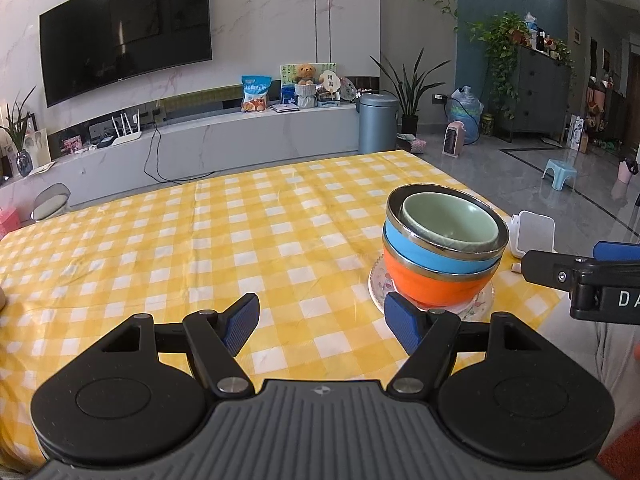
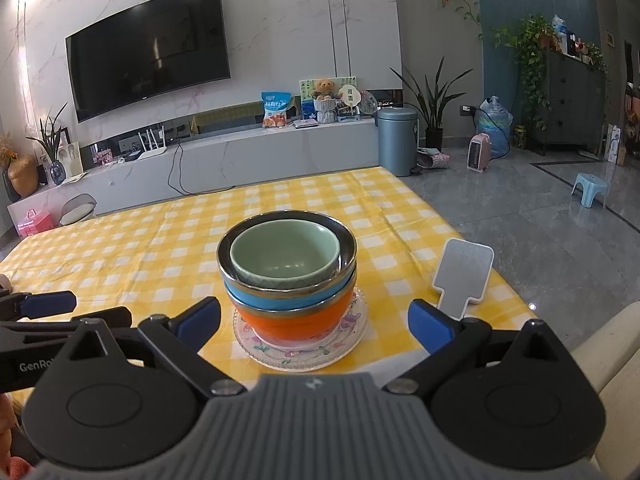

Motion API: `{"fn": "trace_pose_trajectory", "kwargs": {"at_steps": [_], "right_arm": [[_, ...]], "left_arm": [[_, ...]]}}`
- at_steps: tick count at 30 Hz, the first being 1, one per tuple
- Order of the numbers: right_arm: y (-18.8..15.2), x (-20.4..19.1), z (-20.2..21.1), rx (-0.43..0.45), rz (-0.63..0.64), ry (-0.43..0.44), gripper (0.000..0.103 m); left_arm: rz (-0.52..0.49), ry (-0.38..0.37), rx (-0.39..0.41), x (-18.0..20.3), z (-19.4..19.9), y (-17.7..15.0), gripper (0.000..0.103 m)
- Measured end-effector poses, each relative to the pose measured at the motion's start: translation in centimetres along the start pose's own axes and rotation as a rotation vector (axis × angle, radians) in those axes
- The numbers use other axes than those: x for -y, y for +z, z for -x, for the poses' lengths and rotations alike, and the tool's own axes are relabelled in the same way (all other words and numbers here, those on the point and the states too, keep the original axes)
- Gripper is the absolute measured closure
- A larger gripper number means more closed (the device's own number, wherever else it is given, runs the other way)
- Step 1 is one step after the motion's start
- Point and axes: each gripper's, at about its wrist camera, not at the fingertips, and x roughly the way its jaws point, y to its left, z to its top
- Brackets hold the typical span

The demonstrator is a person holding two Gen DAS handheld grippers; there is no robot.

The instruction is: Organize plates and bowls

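Item: nested stack of bowls. A green bowl (image 2: 285, 254) sits inside a blue bowl (image 2: 288, 298), which sits inside an orange bowl (image 2: 294, 322); the blue and orange ones show steel rims. The stack stands upright on a patterned glass plate (image 2: 352, 330), near the front right part of the yellow checked tablecloth (image 2: 160, 240). We see no other plates or bowls loose on the cloth, so we judge the sorting far along.

Bearing: we find the stack straight ahead of the right gripper (image 2: 316, 324), centred between its blue pads, which stand wide apart and touch nothing. From the left gripper (image 1: 322, 324) the same stack lies off to the right; its right pad (image 1: 402, 324) appears just beside the plate rim, though we cannot tell if it touches. Its jaws also stand wide and empty.

Nearer hand: the right, by our reading. The stack has no long axis; it is round, so any side approach would serve.

Adjacent: a white paddle-shaped stand (image 2: 464, 274) lies just right of the plate, apart from it.
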Motion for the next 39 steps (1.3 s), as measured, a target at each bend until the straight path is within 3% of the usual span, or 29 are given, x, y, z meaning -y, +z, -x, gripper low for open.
{"fn": "trace_pose_trajectory", "kwargs": {"at_steps": [39], "right_arm": [[-0.15, -0.01, -0.56, -0.01, 0.008, -0.003, 0.005]], "left_arm": [[-0.007, -0.003, -0.004, 0.0, 0.37, -0.06, 0.019]]}}
